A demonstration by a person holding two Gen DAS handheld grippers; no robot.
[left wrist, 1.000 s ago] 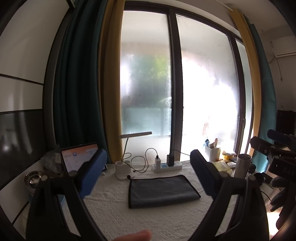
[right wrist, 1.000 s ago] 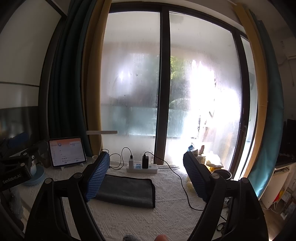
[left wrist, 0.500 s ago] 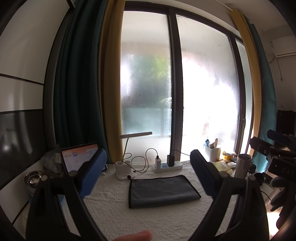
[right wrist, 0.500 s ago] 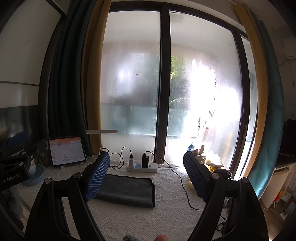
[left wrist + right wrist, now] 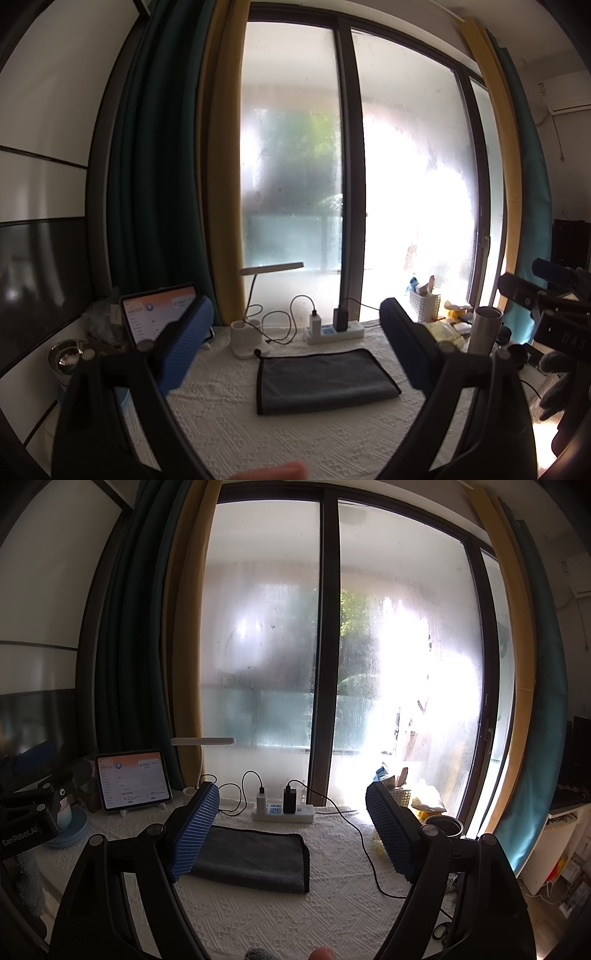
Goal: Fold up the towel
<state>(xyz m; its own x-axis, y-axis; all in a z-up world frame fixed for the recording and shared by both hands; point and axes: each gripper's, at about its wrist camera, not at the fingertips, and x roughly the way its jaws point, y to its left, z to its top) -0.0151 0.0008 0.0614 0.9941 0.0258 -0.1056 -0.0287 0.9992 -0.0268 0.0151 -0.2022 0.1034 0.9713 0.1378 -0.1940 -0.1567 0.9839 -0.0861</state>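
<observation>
A dark grey towel [image 5: 325,380] lies folded flat on the white patterned tablecloth [image 5: 295,439], near the table's far side. It also shows in the right wrist view [image 5: 255,858], partly behind the left blue finger pad [image 5: 194,834]. My left gripper [image 5: 295,343] is open and empty, held above the table short of the towel. My right gripper [image 5: 291,830] is open and empty, also back from the towel. The right gripper's body [image 5: 546,306] shows at the right edge of the left wrist view; the left gripper's body [image 5: 33,812] shows at the left of the right wrist view.
Behind the towel stand a white power strip [image 5: 334,330] with chargers and cables, a desk lamp [image 5: 247,339] and a lit tablet [image 5: 133,779]. A steel cup [image 5: 484,330], a white basket [image 5: 424,306] and clutter fill the right side. A cable [image 5: 365,849] trails off the table.
</observation>
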